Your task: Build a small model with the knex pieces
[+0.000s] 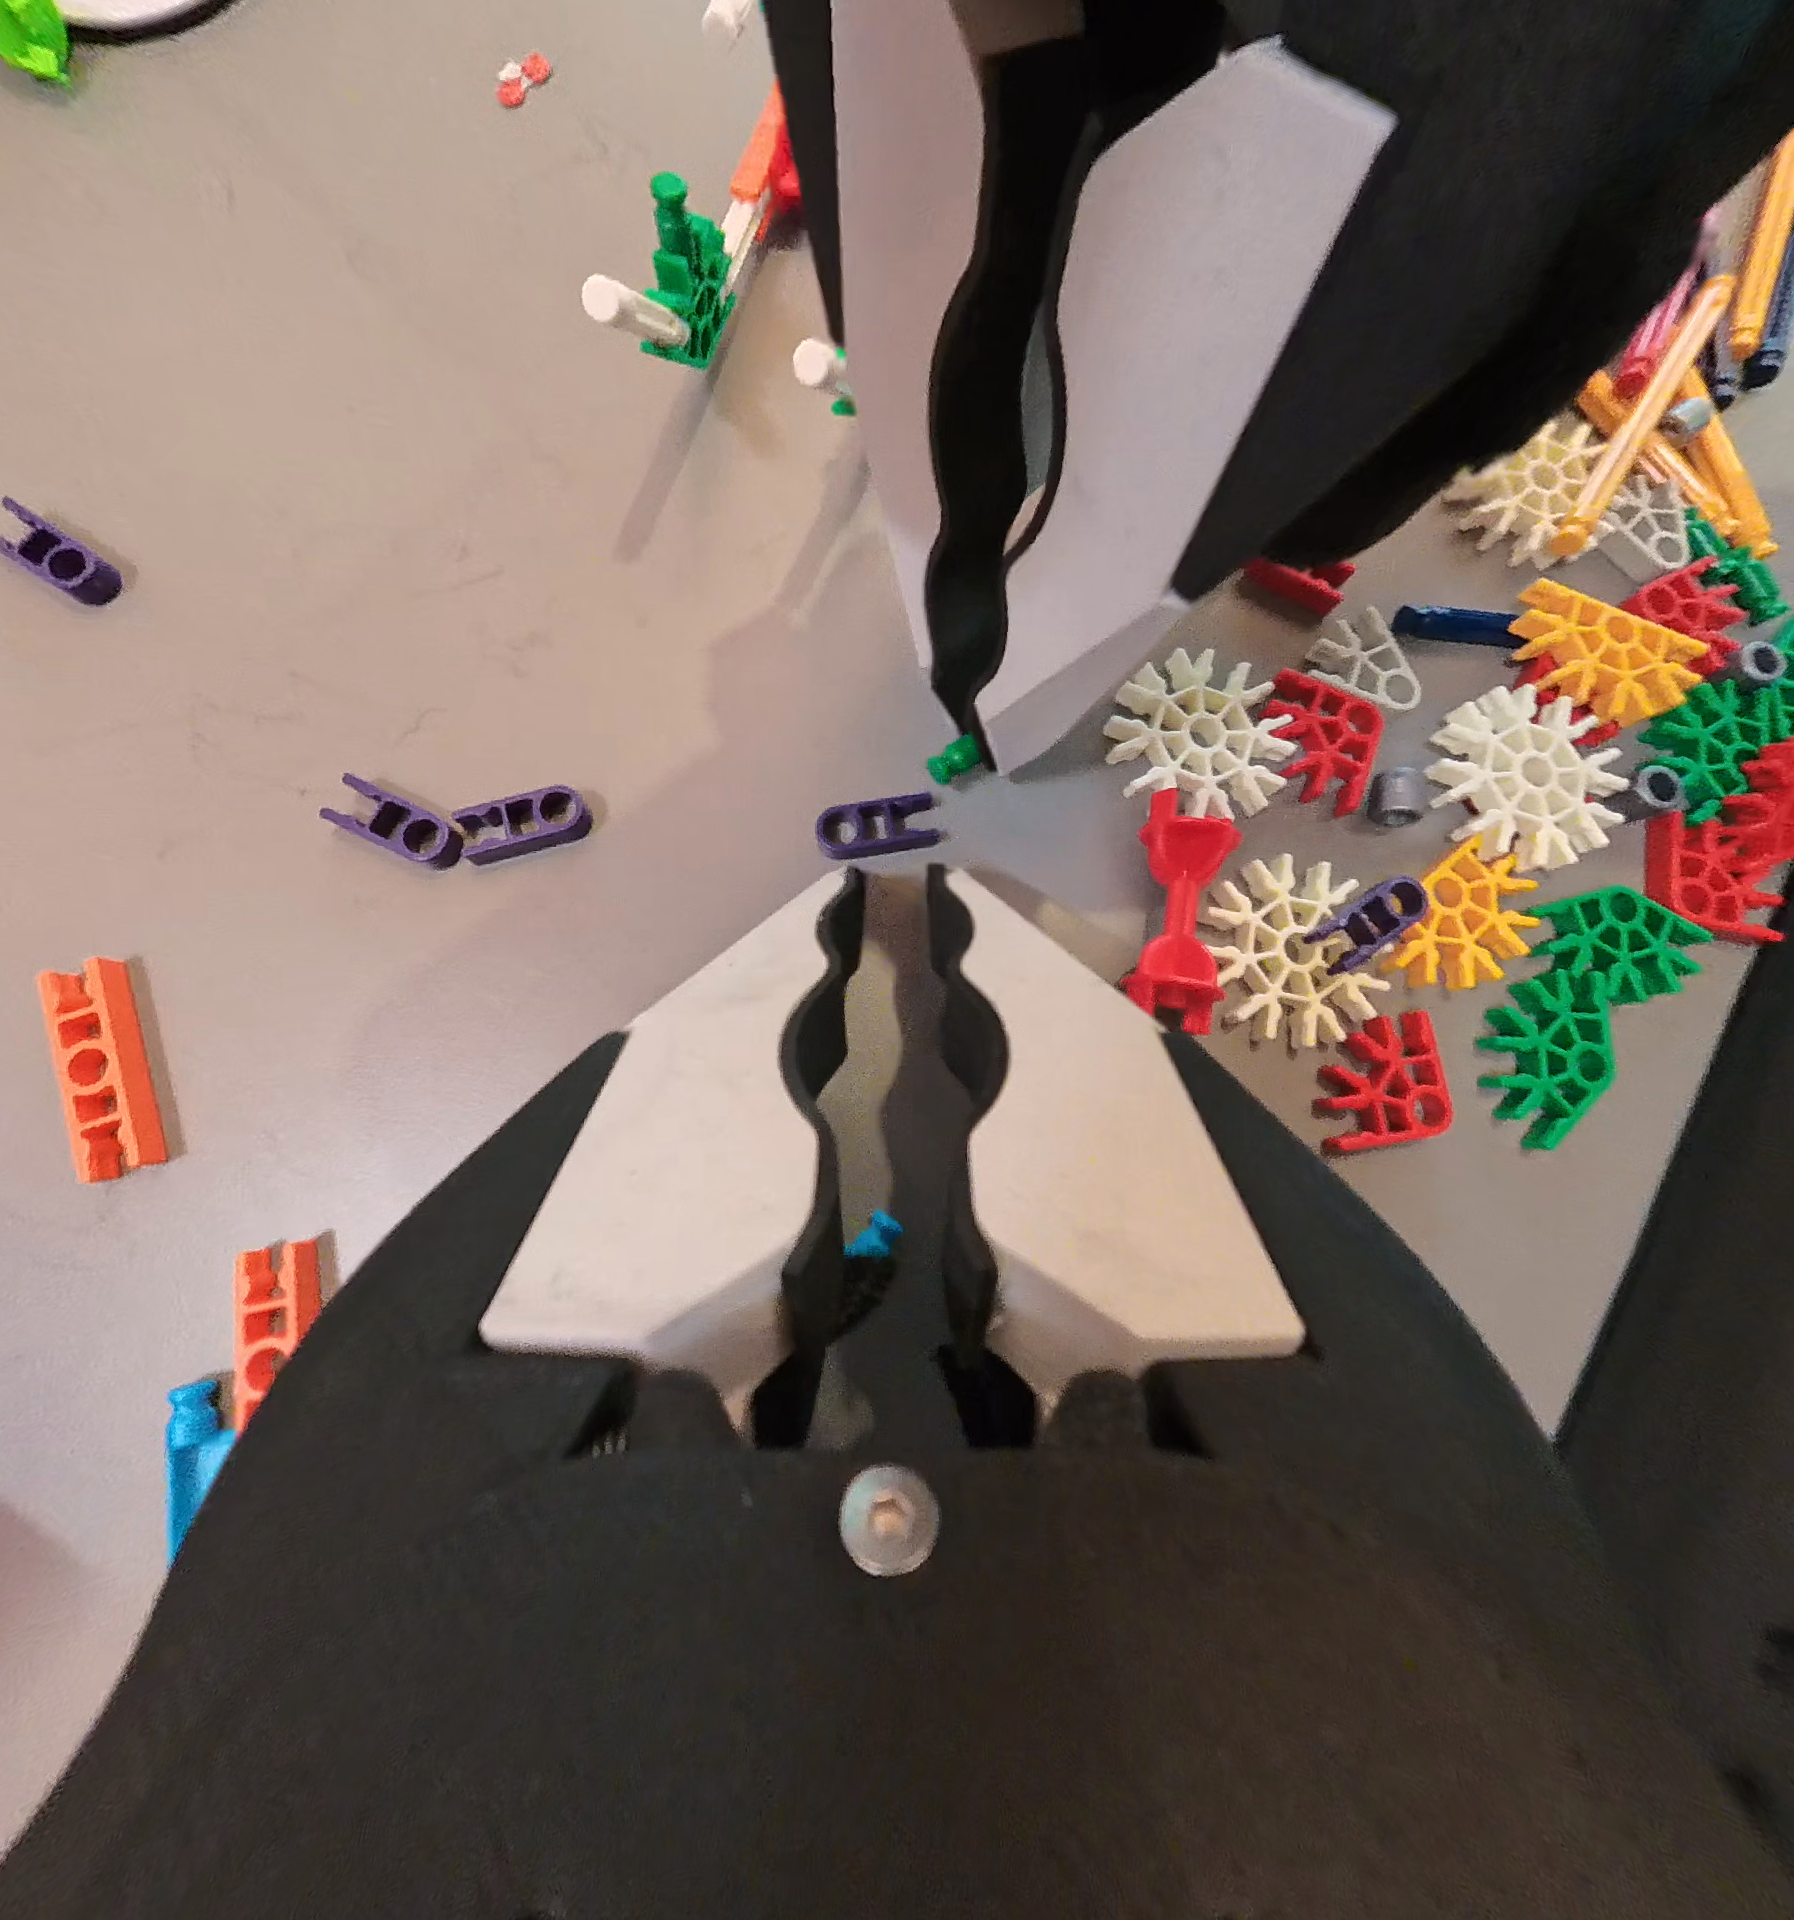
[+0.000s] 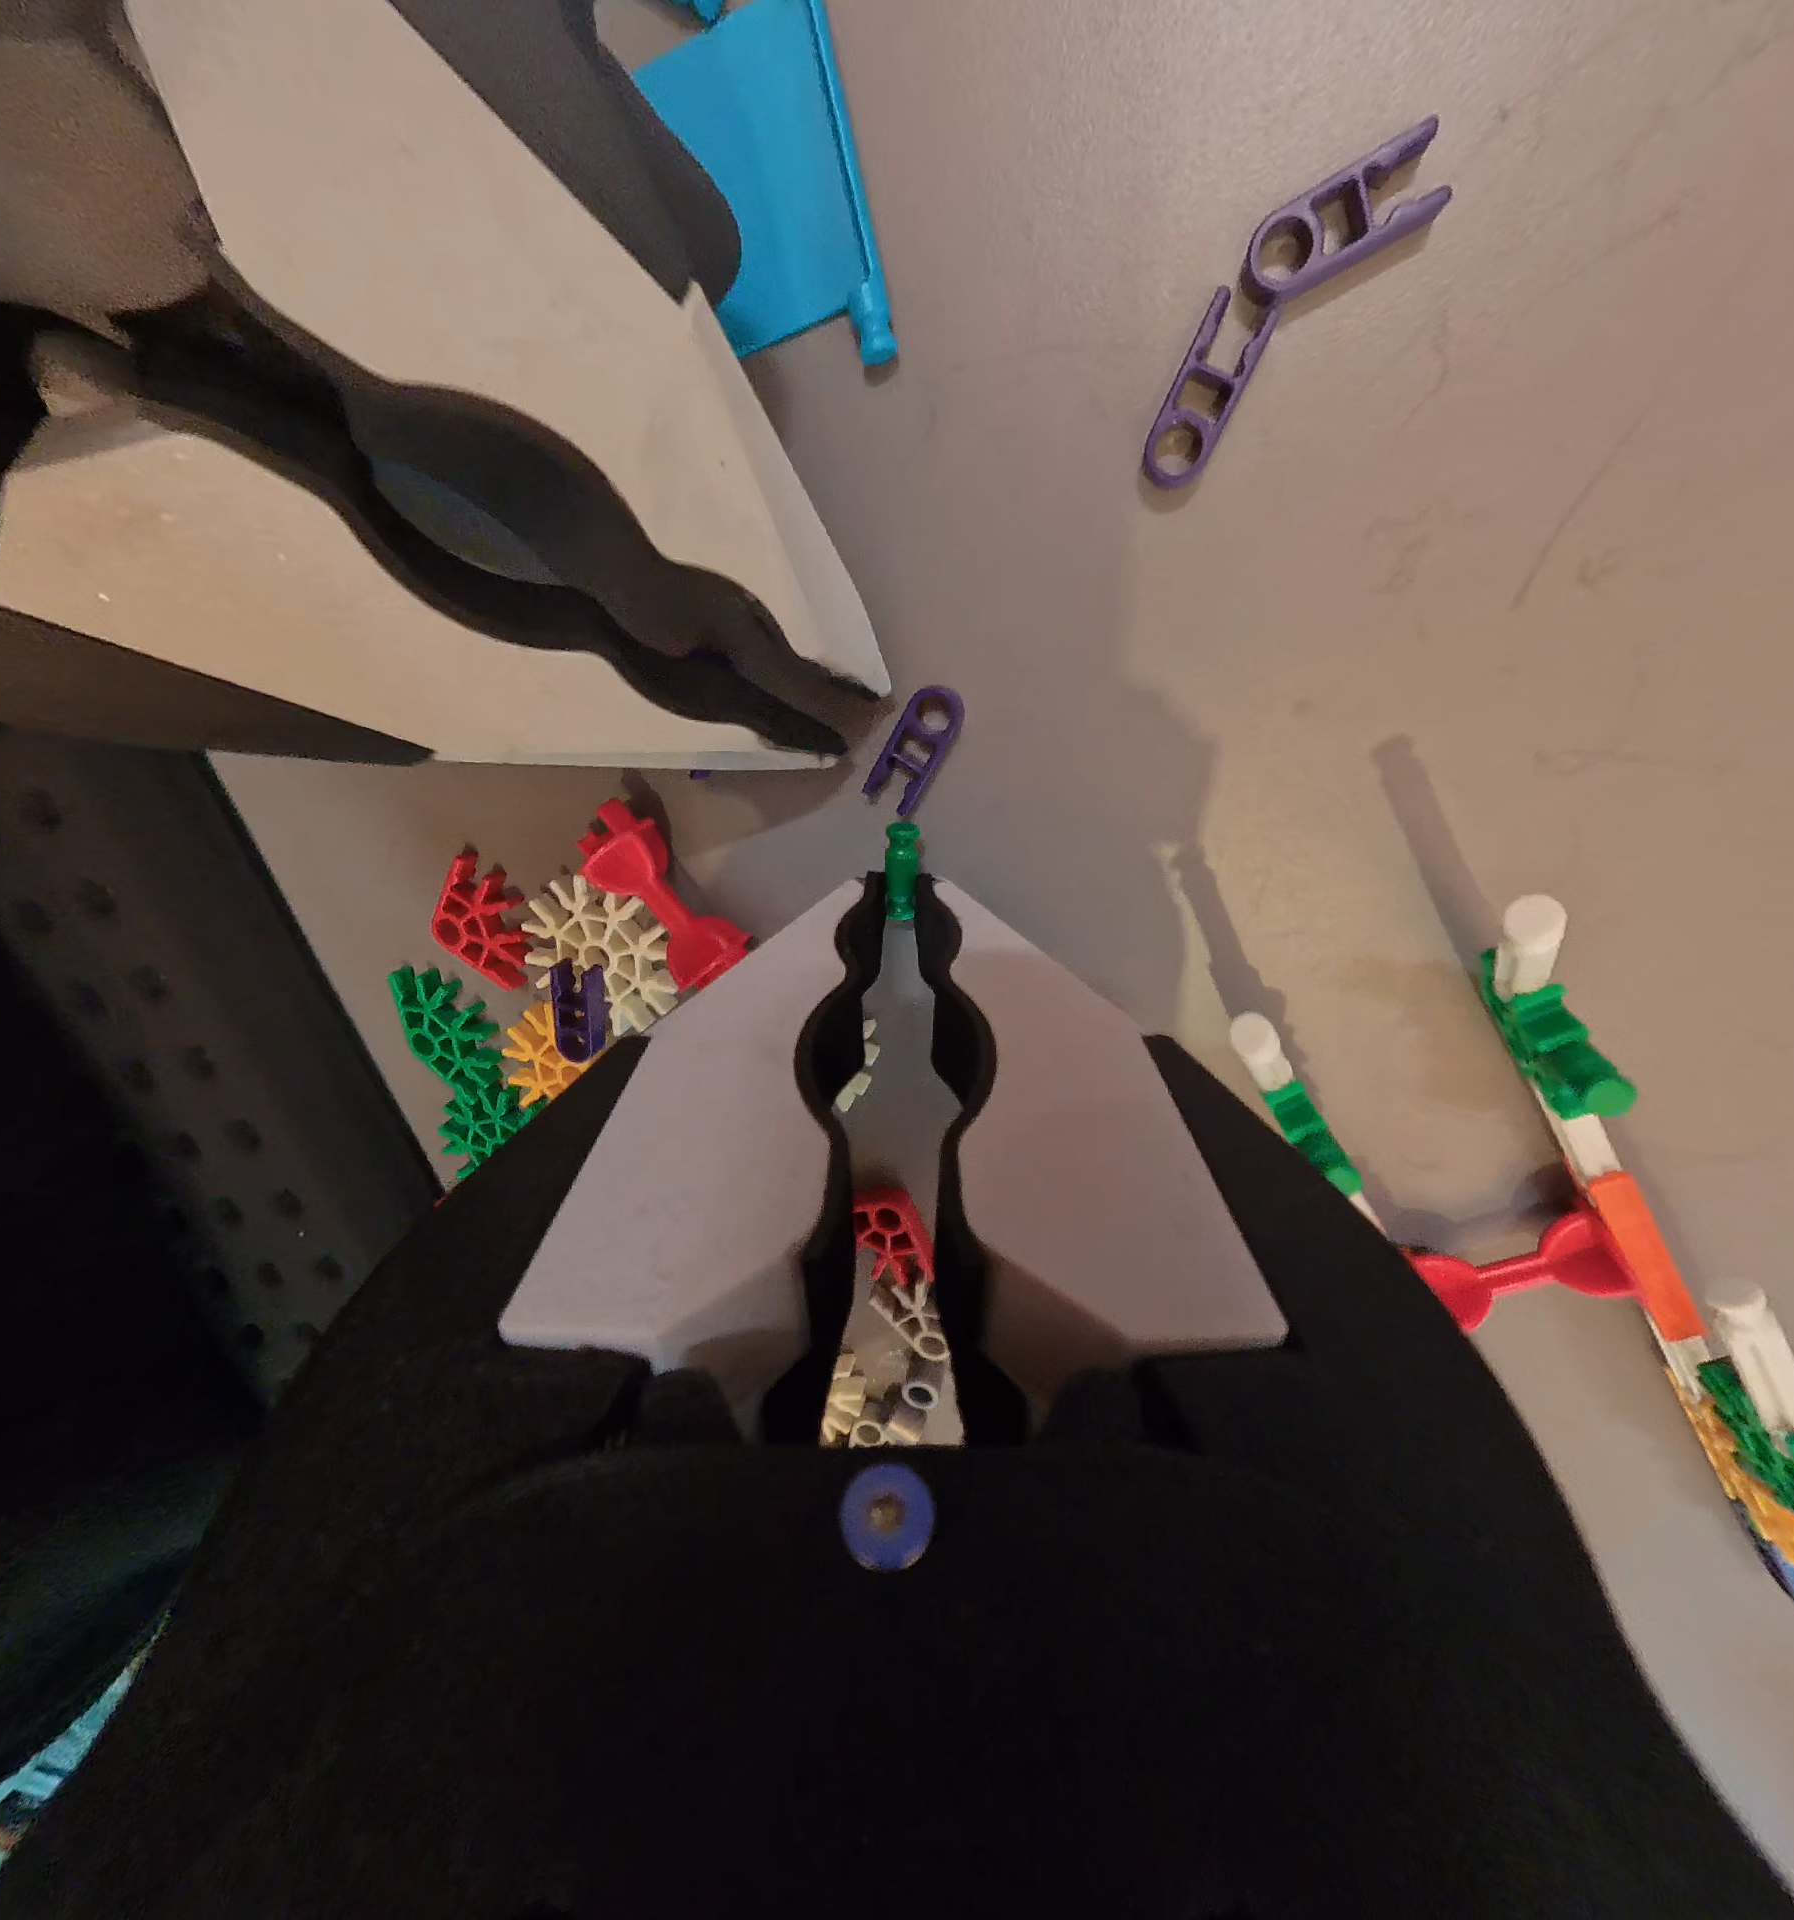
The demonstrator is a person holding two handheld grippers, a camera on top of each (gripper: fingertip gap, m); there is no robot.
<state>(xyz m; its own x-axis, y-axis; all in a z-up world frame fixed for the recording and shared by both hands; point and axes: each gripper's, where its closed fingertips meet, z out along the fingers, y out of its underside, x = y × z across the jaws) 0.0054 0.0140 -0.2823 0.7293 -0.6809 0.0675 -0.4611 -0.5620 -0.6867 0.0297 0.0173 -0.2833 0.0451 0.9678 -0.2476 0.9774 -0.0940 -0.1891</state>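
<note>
In the left wrist view my left gripper [image 1: 895,881] stands open with nothing between its fingertips. A small purple clip connector [image 1: 872,826] lies on the grey table [image 1: 353,364] just beyond the tips. My right gripper [image 2: 898,891] is shut on a short green rod [image 2: 901,868], which sticks out forward from the pads. The rod's free end points at the purple clip [image 2: 914,746] and stops just short of it. The left wrist view shows the right gripper [image 1: 976,743] coming in from above with the green rod [image 1: 950,764] at its tip. The left gripper [image 2: 836,727] shows at upper left in the right wrist view.
A pile of red, white, yellow and green connectors [image 1: 1495,831] lies to the right. Two purple clips [image 1: 457,826], another purple clip [image 1: 51,556] and orange pieces [image 1: 103,1070] lie to the left. A built assembly of rods [image 2: 1599,1195] and a blue panel [image 2: 768,208] are nearby. The grippers are tip to tip, or close to it. About 15 cm separates my left fingertips from the purple clip [image 1: 51,556].
</note>
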